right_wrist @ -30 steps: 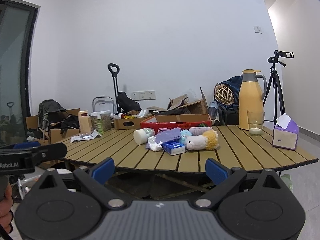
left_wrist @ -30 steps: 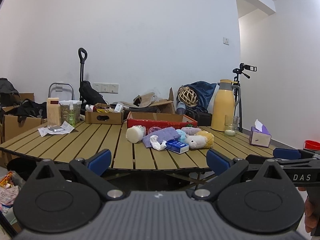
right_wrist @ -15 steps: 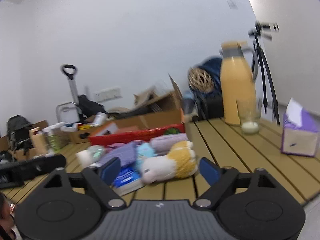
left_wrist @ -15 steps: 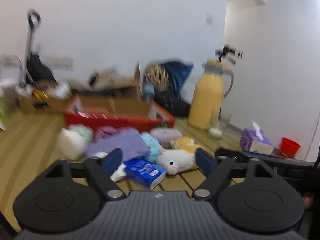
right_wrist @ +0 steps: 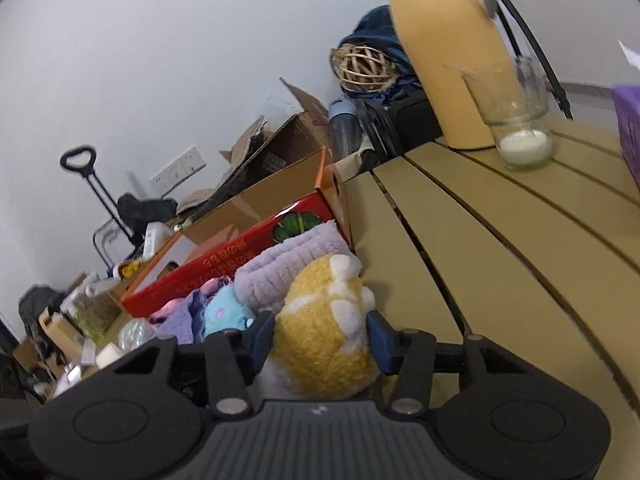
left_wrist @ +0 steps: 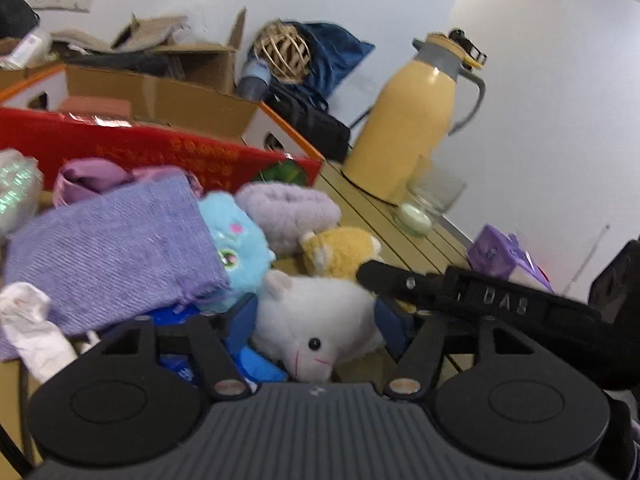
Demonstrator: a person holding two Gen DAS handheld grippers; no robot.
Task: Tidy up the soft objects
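Note:
A pile of soft things lies on the slatted wooden table [right_wrist: 500,248]. In the left wrist view my left gripper [left_wrist: 316,320] is open, its fingers on either side of a white plush [left_wrist: 316,320]. Beside it lie a blue plush [left_wrist: 236,248], a purple cloth [left_wrist: 116,256], a lilac towel roll [left_wrist: 288,212] and a yellow plush [left_wrist: 344,248]. My right gripper [right_wrist: 320,332] is open around the yellow plush [right_wrist: 324,340]; its arm [left_wrist: 480,300] crosses the left view. I cannot tell whether the pads touch the toys.
A red cardboard box [left_wrist: 160,152] stands just behind the pile. A yellow thermos jug [left_wrist: 416,120], a glass jar with a candle [right_wrist: 516,120] and a purple tissue box [left_wrist: 504,252] stand to the right. A blue packet [left_wrist: 240,356] and white crumpled paper [left_wrist: 28,328] lie near the left gripper.
Both grippers have moved forward from off the table edge right up to the pile. The left now straddles the white plush, the right the yellow plush, and both have narrowed.

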